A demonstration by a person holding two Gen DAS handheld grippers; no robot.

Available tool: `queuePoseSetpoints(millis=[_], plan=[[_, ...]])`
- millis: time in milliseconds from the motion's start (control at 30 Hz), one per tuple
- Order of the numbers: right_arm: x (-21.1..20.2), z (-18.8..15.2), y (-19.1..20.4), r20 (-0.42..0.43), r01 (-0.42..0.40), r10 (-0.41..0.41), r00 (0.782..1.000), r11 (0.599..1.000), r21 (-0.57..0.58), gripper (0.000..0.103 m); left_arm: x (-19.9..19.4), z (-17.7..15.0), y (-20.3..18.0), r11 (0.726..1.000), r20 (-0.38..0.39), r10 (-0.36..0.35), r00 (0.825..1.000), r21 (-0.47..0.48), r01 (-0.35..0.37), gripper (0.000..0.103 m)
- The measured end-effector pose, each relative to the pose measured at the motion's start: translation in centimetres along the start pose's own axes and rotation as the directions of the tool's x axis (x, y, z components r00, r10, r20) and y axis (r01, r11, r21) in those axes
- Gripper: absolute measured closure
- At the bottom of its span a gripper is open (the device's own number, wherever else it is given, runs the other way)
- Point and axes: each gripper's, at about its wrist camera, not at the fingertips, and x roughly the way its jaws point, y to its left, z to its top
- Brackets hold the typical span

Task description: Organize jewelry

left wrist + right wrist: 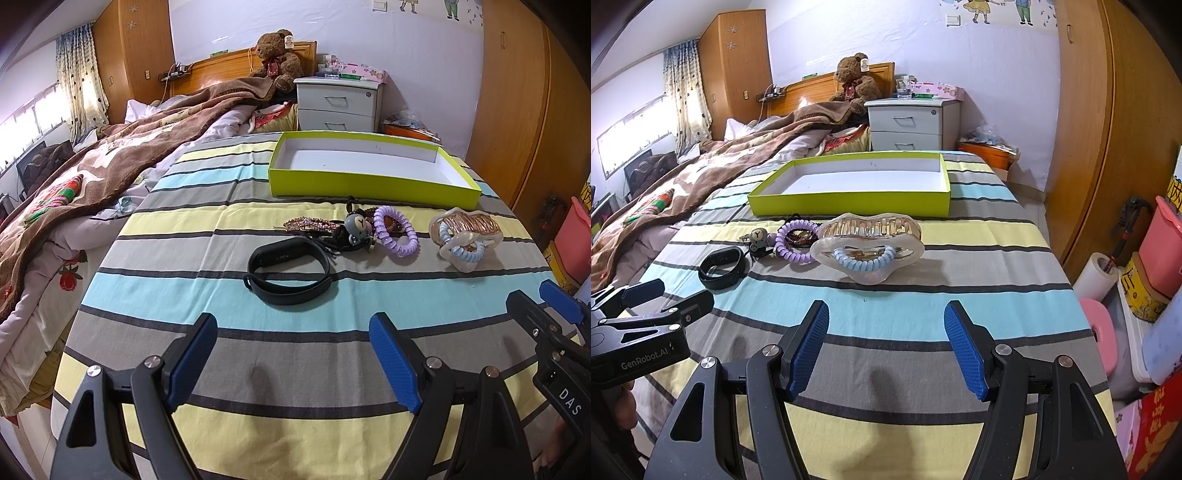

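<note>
Striped bed [207, 258] fills frame; green box [369, 184] upper centre, empty. Below it a row: big clear hair claw [868, 243], black band [288, 273], purple coil tie [397, 230], possibly a charm between. Left gripper [295, 354] and right gripper [886, 343] low in frame, jaws spread, holding nothing. Nothing sorted yet; next, reach forward and close on one piece.

Right gripper [886, 343] gapes before hair claw [868, 240], green box [849, 205].

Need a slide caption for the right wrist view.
Open right tongs face a clear hair claw and empty green box on a striped cloth.
</note>
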Motion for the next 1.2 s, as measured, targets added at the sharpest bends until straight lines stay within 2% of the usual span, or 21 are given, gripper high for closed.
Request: queuePoseSetpoints(millis=[767, 933, 1000, 1100, 1200], plan=[[0.2, 0.4, -0.3, 0.005, -0.006, 0.006, 1.0, 1.0, -0.016, 0.038, 0.2, 0.2, 0.1, 1.0, -0.014, -0.001, 1.0, 0.002, 0.001, 0.017], [1.3, 1.7, -2.1, -0.01, 0.014, -0.014, 1.0, 0.999, -0.033, 0.038, 1.0, 0.7, 0.6, 0.999, -0.043, -0.043, 0.998, 0.008, 0.044, 0.017], [1.9, 2.5, -3.0, -0.015, -0.006, 0.006, 1.0, 1.0, -0.028, 0.038, 1.6, 0.9, 1.1, 0.997, -0.06, -0.074, 0.995, -0.005, 0.074, 0.017], [2.9, 3.7, -3.5, -0.031, -0.084, 0.082, 0.996, 0.995, -0.062, 0.038, 2.2, 1.3, 1.9, 0.99, -0.073, -0.135, 0.988, -0.047, 0.131, 0.017], [4.3, 4.6, -3.3, -0.055, -0.129, 0.123, 0.991, 0.984, -0.12, 0.038, 2.5, 1.7, 2.4, 0.988, -0.066, -0.145, 0.987, -0.055, 0.141, 0.017]])
